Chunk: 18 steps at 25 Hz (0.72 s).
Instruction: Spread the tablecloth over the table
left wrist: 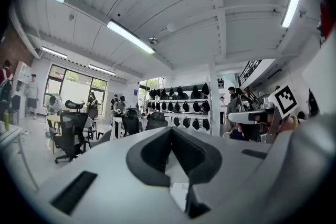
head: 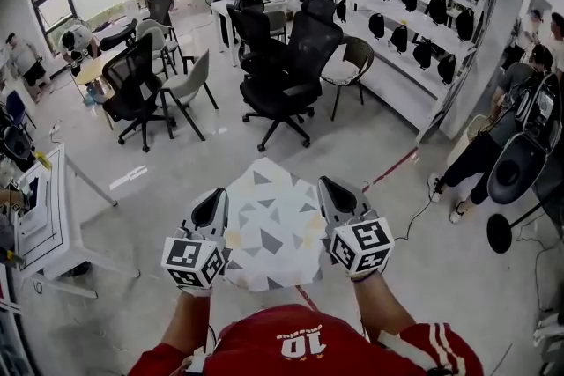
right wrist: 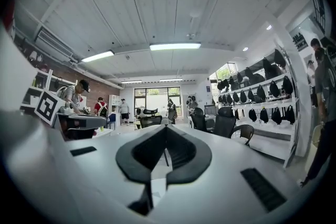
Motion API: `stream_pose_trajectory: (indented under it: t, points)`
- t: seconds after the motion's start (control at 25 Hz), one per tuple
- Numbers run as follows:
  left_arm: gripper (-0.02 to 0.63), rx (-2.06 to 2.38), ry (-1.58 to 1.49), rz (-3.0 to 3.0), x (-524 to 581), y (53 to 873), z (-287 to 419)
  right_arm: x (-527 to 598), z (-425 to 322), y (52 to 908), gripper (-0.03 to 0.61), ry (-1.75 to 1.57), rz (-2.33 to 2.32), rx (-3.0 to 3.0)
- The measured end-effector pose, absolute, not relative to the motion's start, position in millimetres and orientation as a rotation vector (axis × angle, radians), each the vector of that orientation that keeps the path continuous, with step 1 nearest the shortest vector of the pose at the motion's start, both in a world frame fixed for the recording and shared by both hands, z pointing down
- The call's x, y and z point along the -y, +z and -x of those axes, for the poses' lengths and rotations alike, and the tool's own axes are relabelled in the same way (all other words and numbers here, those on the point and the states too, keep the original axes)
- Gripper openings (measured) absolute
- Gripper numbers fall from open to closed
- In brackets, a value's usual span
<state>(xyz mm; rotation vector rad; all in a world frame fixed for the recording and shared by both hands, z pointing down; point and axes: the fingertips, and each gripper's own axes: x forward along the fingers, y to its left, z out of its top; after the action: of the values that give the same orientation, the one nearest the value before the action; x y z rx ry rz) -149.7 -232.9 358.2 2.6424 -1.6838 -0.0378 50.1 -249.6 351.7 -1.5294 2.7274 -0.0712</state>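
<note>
Task judged barely begun. Tablecloth (head: pixel 269 233) up in the air and hanging slack, only partly open, to the right of the white table (head: pixel 58 216) and well apart from it; nothing laid on that top yet. Left gripper (head: pixel 214 200) pinched tight on the fabric's left edge, right gripper (head: pixel 333 189) likewise clamped on its right edge, both sets of jaws pressed together on cloth. Left to do: carrying across to the white table, shaking open, laying flat, squaring the edges. Forearms (head: pixel 189 326) stretched forward side by side, both tools pointing level and away from the body.
</note>
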Motion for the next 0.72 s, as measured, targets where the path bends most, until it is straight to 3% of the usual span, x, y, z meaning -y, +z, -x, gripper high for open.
stream_pose_trajectory:
  t: [0.72]
  points:
    - [0.008,1.724,0.021,-2.665,234.2,350.2,139.4,255.6,-68.5,345.0,0.015,-0.055,1.539,-2.720]
